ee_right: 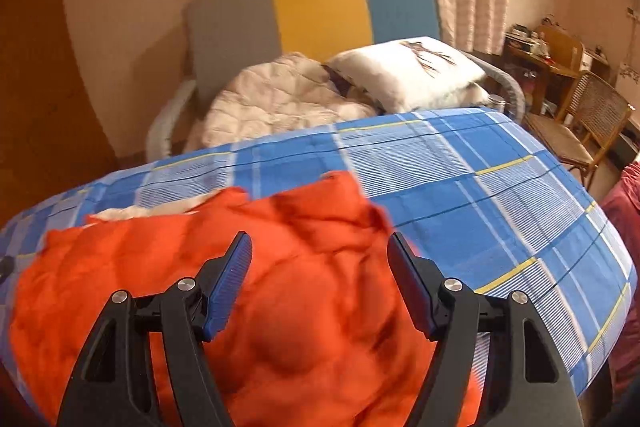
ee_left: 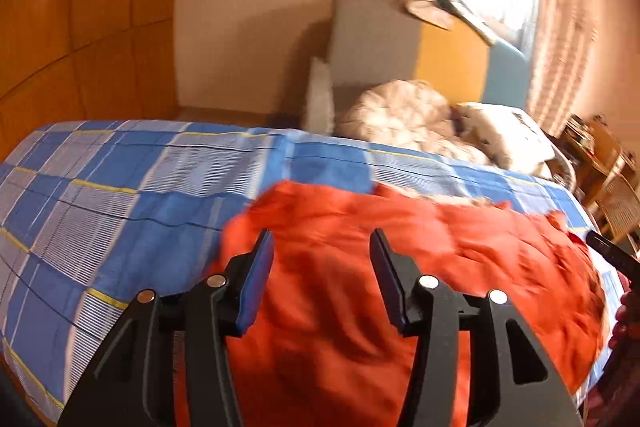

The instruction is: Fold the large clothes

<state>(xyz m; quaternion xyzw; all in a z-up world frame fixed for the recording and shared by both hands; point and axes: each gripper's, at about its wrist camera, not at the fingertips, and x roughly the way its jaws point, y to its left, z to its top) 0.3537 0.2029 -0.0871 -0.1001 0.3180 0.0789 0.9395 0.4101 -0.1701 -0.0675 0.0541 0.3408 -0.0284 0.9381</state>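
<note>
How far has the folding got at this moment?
Done: the orange garment lies on the blue plaid bedsheet, rumpled, with no neat fold visible. In hand: nothing; the left gripper and right gripper are both open above it. Left: apparently the whole job of grasping, folding and flattening.

Left gripper (ee_left: 322,247): fingers wide apart, holding nothing, above the orange cloth.
Orange cloth (ee_left: 400,267): rumpled, lying on the blue checked sheet (ee_left: 120,187).
Behind: a pale quilt (ee_left: 404,119) and a pillow (ee_left: 504,131).
</note>
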